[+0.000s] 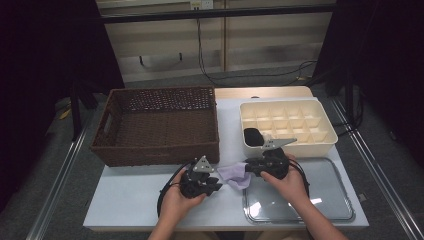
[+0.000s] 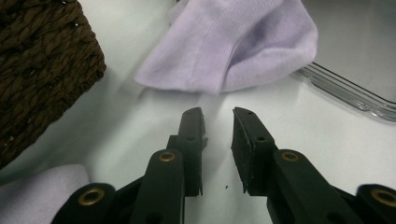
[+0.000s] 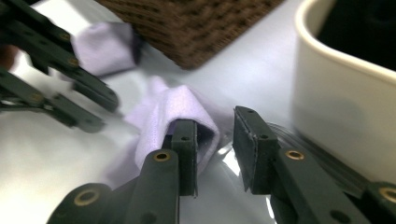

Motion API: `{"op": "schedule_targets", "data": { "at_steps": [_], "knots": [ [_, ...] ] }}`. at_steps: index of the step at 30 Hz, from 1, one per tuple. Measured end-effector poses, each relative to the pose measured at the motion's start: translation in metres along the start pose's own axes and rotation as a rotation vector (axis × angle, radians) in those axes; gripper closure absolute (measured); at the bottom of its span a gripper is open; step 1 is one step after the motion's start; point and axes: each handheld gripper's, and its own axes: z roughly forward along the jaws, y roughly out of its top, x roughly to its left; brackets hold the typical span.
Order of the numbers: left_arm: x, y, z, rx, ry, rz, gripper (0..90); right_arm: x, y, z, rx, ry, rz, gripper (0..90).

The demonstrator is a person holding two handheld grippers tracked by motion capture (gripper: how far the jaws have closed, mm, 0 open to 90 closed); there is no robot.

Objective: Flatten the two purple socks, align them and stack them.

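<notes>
I see the lilac sock lying on the white table between my two tools, near the front edge. My left tool sits just at the sock's 9 o'clock; in the left gripper view its jaws stand a little apart with bare table between them, and the sock lies just beyond the tips at 12 o'clock, not touched. A second bit of lilac cloth shows at 7 o'clock of that view, beside the jaws. My right tool comes at the sock from its 3 o'clock; in the right gripper view the sock is draped over the left jaw like a sleeve, while the other jaw stands apart from it with an open gap, so nothing is pinched. The brown wicker basket stands at 11 o'clock of the sock and looks empty inside. The cream divided box stands at 1 o'clock, with a dark bundle in its near left compartment; the other cells I can see hold nothing. A clear lid lies flat at the sock's 3 to 4 o'clock, under my right hand.
</notes>
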Motion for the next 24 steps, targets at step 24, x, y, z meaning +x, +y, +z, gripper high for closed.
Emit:
{"op": "schedule_targets", "data": {
  "at_steps": [24],
  "knots": [
    [-0.002, 0.0, 0.005, 0.003, 0.002, 0.005, 64.3, -0.008, -0.016, 0.002, 0.075, -0.035, -0.02, 81.6]
  ]
}}
